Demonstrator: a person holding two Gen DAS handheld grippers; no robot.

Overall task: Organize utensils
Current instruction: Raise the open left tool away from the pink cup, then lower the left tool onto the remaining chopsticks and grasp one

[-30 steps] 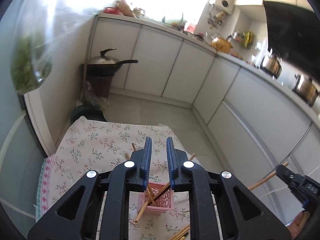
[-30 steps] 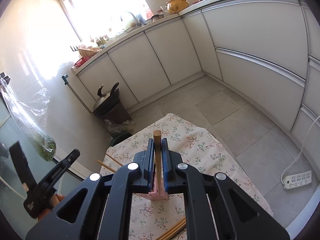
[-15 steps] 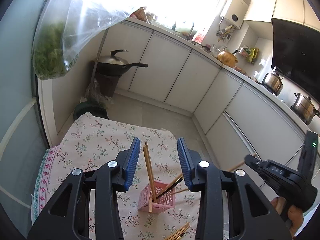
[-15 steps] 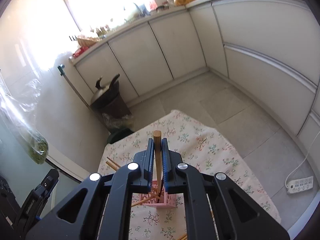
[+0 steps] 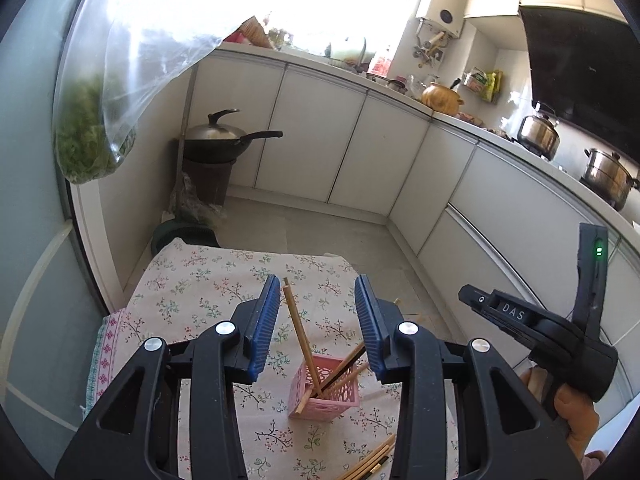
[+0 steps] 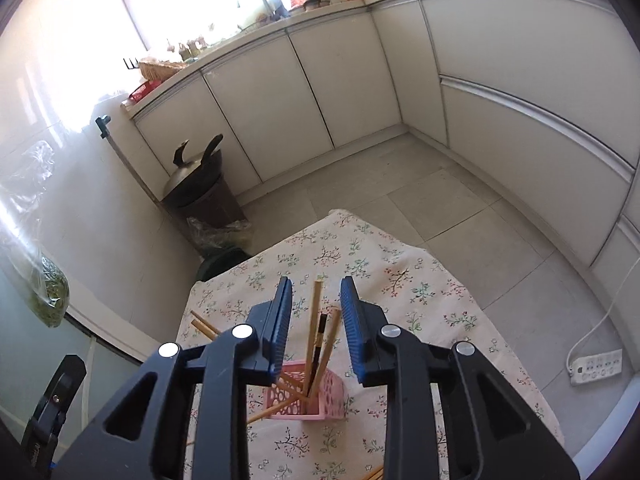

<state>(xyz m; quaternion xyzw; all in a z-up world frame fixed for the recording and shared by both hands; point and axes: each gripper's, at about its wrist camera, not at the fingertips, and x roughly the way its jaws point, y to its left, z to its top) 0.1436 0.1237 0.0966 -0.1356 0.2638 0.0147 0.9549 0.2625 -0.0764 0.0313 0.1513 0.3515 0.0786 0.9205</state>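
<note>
Right hand-held gripper: jaws opening, a tan wooden chopstick seen between the blue pads but unpressed, its foot in the pink perforated plastic basket on the floral-clothed bench. Left hand-held gripper: jaws apart, nothing clamped, above the same basket. Release is judged best finished by a straight upward withdrawal, before the loose chopsticks at the near edge are fetched.

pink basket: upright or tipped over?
Upright. The pink basket sits flat on the floral tablecloth, open top up, with chopsticks leaning inside.
</note>
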